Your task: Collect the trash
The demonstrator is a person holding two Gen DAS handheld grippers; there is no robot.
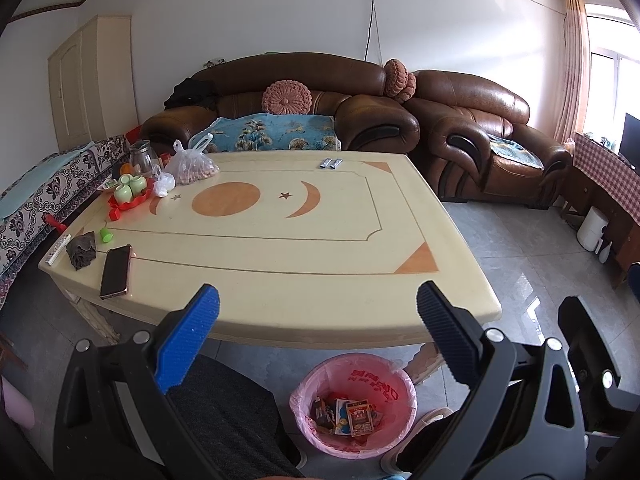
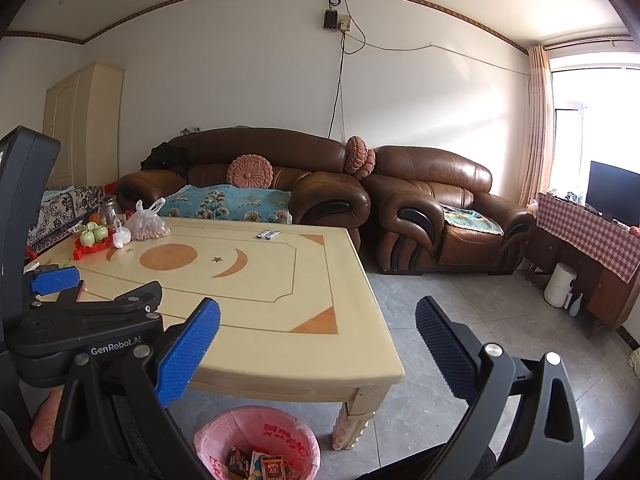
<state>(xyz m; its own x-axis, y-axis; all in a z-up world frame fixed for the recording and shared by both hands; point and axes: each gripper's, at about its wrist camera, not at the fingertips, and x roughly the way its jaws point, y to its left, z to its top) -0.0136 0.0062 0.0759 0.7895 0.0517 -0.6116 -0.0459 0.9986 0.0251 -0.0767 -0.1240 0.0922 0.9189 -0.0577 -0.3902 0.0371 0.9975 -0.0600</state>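
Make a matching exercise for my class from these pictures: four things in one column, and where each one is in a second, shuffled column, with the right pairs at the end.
Things
1. phone
2. two silver wrappers
3. pink-lined bin
4. round pink cushion

Places
A. on the floor in front of the table's near edge
B. on the brown sofa behind the table
C. near the table's front left corner, beside a dark cloth
D. at the table's far edge, towards the sofa

Pairs: 1-C, 2-D, 3-A, 4-B
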